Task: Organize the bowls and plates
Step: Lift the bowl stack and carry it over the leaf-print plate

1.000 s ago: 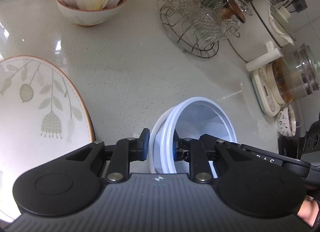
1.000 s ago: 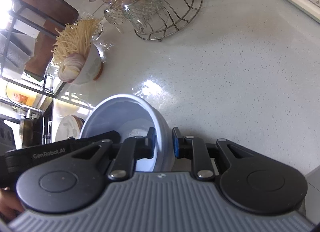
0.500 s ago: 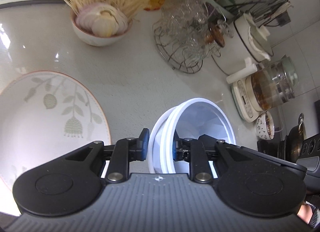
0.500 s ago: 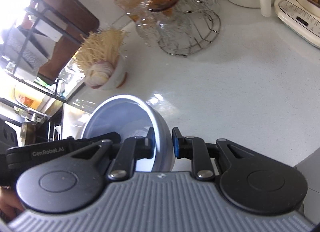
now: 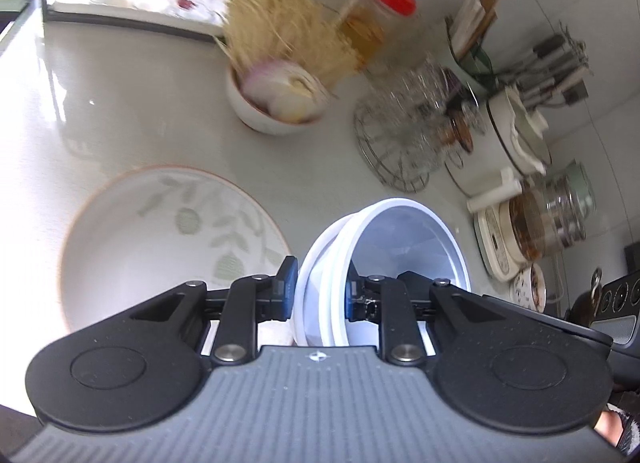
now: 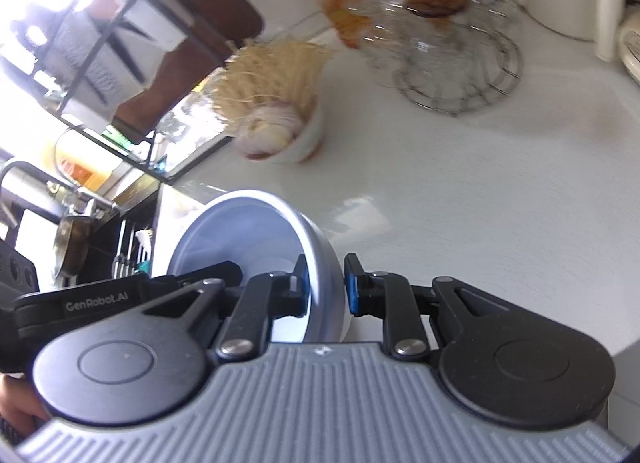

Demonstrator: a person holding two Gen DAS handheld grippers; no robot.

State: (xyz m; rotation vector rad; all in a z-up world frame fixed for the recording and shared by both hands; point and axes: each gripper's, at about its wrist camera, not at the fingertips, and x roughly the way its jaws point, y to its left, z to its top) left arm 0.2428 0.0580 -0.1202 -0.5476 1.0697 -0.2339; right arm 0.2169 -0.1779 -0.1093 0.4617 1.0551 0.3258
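We hold the white bowl (image 5: 384, 263) off the bench (image 5: 120, 111), our left gripper (image 5: 320, 291) and right gripper (image 6: 326, 283) each clamped on opposite sides of its rim. Beyond lie the leaf-patterned plate (image 5: 160, 231), then the onion bowl (image 5: 276, 103).

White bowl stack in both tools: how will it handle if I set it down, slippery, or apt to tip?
The white bowl stack looks glossy and smooth, so it may slip in the left tool and right tool, which pinch only opposite rims. It looks light. Held tilted, it could rock unless levelled first.
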